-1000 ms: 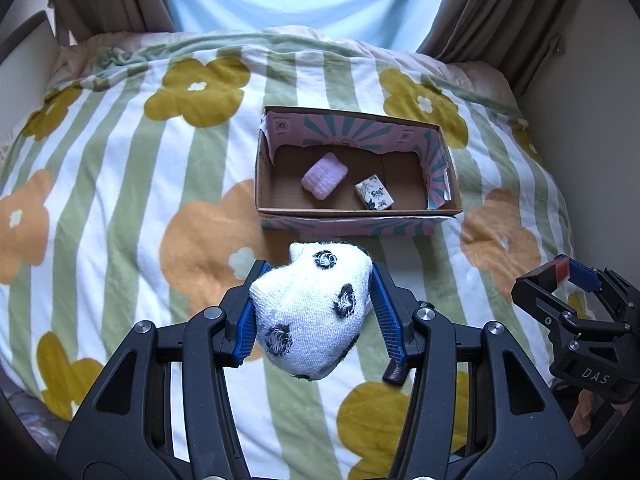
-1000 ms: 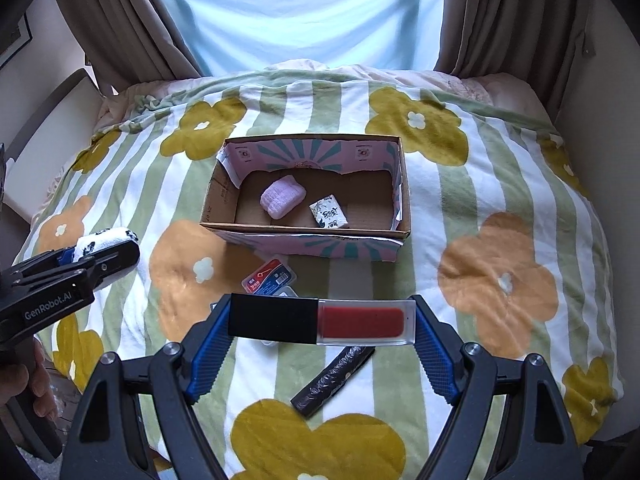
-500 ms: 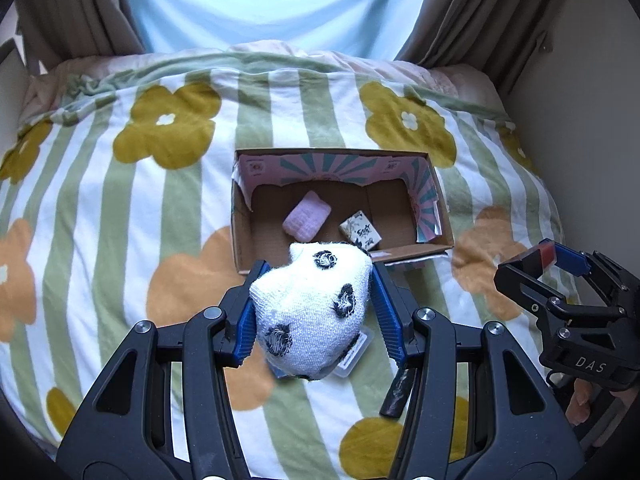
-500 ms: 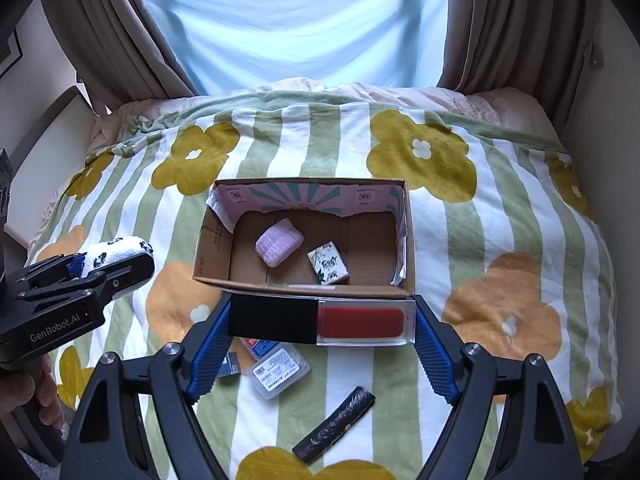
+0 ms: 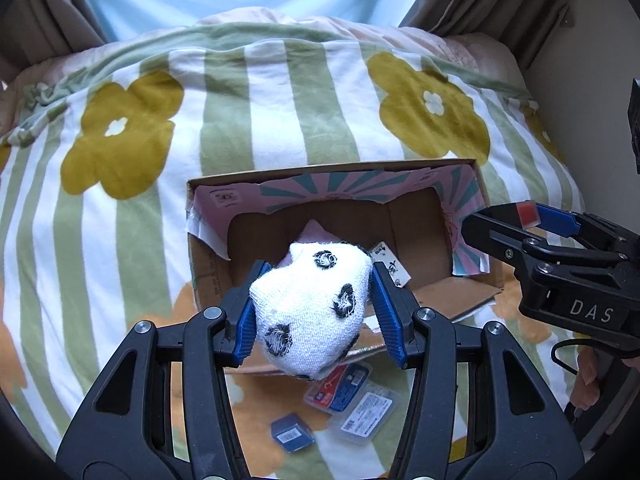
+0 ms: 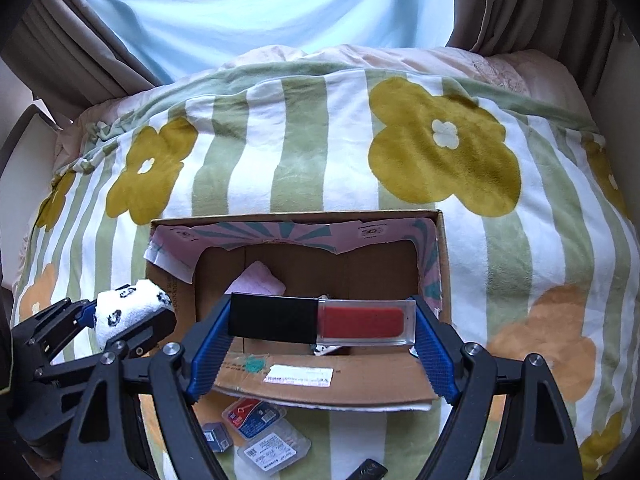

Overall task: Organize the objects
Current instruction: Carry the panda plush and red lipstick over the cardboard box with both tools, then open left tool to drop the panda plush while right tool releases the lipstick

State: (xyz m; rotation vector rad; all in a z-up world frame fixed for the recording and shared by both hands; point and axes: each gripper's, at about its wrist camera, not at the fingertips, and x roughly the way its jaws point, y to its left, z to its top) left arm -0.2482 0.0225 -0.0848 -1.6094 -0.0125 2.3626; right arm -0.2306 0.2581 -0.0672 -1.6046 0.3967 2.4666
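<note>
Now, the box (image 6: 320, 384): light cardboard with torn flaps, sitting ahead of and below both sets of jaws on a soft blanket (image 5: 256, 92); likely slides if nudged. Left gripper (image 5: 314, 308) jaws clamp a sock ball (image 5: 312, 308), white with black spots, soft and light, squeezed across its middle. Right gripper (image 6: 320, 320) jaws pinch a tube (image 6: 320, 319) end to end: black cap, red body, stiff, smooth, could slip. Small packets (image 6: 256, 410) lie below the jaws; print unreadable. Gripper bodies read "DAS"; box label illegible.

Floral striped blanket (image 5: 248, 128), brown curtains (image 6: 520, 4)
</note>
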